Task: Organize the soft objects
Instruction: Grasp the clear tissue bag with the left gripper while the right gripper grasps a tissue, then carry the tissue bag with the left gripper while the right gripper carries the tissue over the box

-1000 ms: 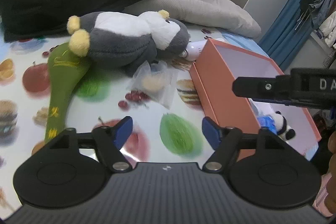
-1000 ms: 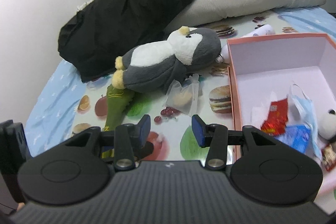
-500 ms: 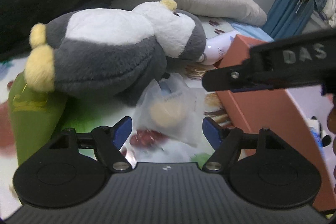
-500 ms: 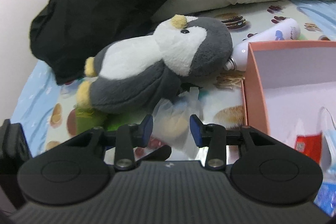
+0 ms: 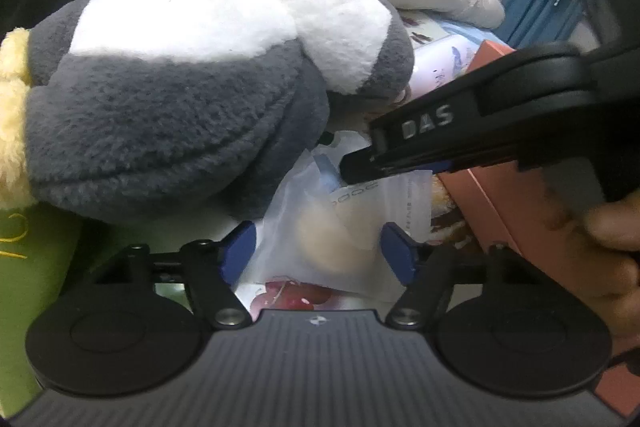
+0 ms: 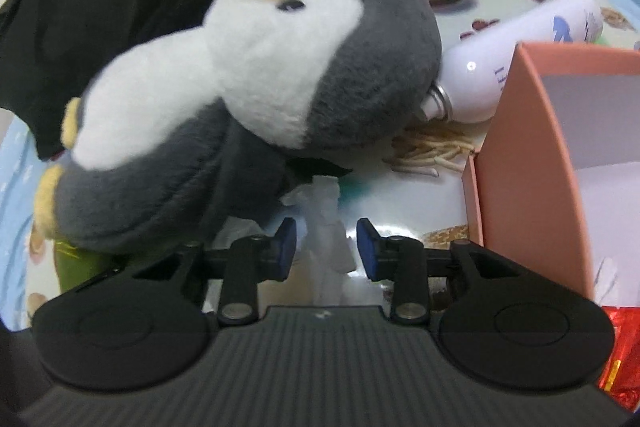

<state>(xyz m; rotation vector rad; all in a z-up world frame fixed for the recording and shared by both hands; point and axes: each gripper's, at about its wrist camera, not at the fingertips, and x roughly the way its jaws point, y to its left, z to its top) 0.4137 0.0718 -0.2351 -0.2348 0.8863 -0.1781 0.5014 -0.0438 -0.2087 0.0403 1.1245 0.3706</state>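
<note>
Both of my hand-held grippers are going for the same thing here: the little clear plastic bag (image 5: 340, 227) with something round and pale inside, lying on the printed cloth of the bed right up against the plush penguin (image 5: 192, 99).

My left hand-held gripper (image 5: 320, 251) is fairly wide and closing, with the bag's body between the pads but not pressed yet as far as I can tell. My right hand-held gripper (image 6: 326, 249) is narrower and also closing, around the crumpled top of the bag (image 6: 328, 227); no pinch that I can see.

What worries me:
- Two grips on one flimsy bag could tear or stretch it if my hands pull apart.
- The film is slippery, so a shallow pinch may just slide off.
- The penguin's flipper sits on the bag's edge, so lifting could drag the plush along.
- The pink box (image 6: 532, 163) is close on the right, and I could bump its wall.
</note>
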